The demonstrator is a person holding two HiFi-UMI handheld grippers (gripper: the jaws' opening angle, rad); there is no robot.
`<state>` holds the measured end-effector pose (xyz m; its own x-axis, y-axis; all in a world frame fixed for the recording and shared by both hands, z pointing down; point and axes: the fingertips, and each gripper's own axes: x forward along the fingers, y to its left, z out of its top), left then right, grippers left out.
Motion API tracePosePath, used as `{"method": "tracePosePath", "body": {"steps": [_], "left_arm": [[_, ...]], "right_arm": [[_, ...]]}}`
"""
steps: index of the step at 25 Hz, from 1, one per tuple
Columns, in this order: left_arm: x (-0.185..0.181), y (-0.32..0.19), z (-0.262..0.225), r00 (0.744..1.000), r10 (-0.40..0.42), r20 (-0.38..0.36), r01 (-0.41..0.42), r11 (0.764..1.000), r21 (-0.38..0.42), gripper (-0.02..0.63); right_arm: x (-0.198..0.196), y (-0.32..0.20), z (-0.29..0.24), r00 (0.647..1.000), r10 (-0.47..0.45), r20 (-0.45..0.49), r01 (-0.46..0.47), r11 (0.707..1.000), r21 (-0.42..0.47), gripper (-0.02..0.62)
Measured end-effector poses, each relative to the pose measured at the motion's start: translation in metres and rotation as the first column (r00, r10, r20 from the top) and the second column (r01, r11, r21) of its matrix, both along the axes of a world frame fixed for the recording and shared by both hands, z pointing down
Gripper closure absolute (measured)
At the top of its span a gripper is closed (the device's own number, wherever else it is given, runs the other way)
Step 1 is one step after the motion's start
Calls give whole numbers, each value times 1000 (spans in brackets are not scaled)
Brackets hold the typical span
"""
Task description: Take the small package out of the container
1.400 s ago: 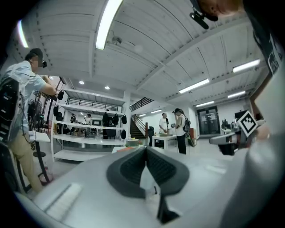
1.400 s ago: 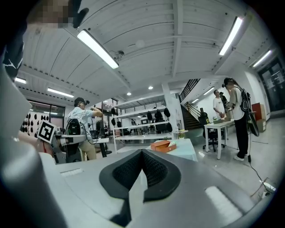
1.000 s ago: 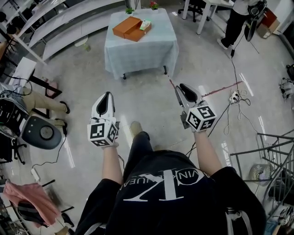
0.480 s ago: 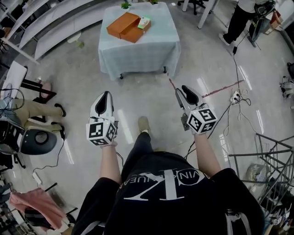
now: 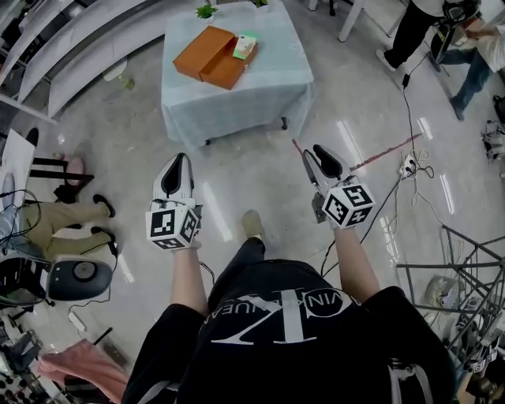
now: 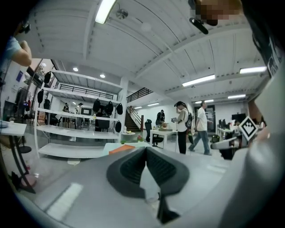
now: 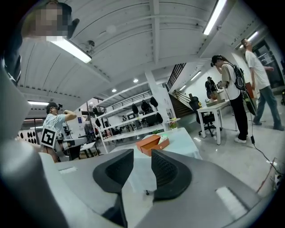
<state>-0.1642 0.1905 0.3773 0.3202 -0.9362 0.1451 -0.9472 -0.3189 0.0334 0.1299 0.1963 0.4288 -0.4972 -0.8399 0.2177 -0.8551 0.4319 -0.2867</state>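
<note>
Probably a lab or workshop: wall shelving [image 6: 75, 91], a desk [image 7: 216, 105], floor cables [image 5: 406, 167], strip lights [image 6: 198, 80].

The floor [image 5: 260, 181] is smooth and shiny. The tablecloth [image 5: 237, 99] is soft, pale cloth. The orange container [image 5: 207, 61] looks like matt card. The right gripper [image 7: 142, 153] has black, matt, ribbed pads [image 7: 168, 171] and a smooth plastic body.

"ck" logo [image 5: 272, 317] on black shirt [image 5: 331, 363]

light: bright, ceiling tubes [image 6: 103, 11] | glare: floor [image 5: 347, 138] | edges: fisheye-warped, dark corners
</note>
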Motion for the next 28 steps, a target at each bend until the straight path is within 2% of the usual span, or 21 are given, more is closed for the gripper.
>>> {"method": "tracePosePath", "body": {"steps": [11,18,23,28], "left_arm": [[-48,-120,13,1000,2,-9,-2,1000,0,606],[-37,-136,31,999,21,-33,-22,1000,-20,606],[-29,-140,31,999,39,-30,-40,999,-6,606],[-34,-179,29,1000,2,-22,-1,1000,9,606]], "right_arm": [[-41,-115,7,999,24,33,-25,1000,8,468],[-33,-129,12,998,45,40,-45,999,1,468],[-26,-137,14,997,50,52,-50,999,9,468],[-30,-189,20,998,15,69,-16,1000,14,468]]}}
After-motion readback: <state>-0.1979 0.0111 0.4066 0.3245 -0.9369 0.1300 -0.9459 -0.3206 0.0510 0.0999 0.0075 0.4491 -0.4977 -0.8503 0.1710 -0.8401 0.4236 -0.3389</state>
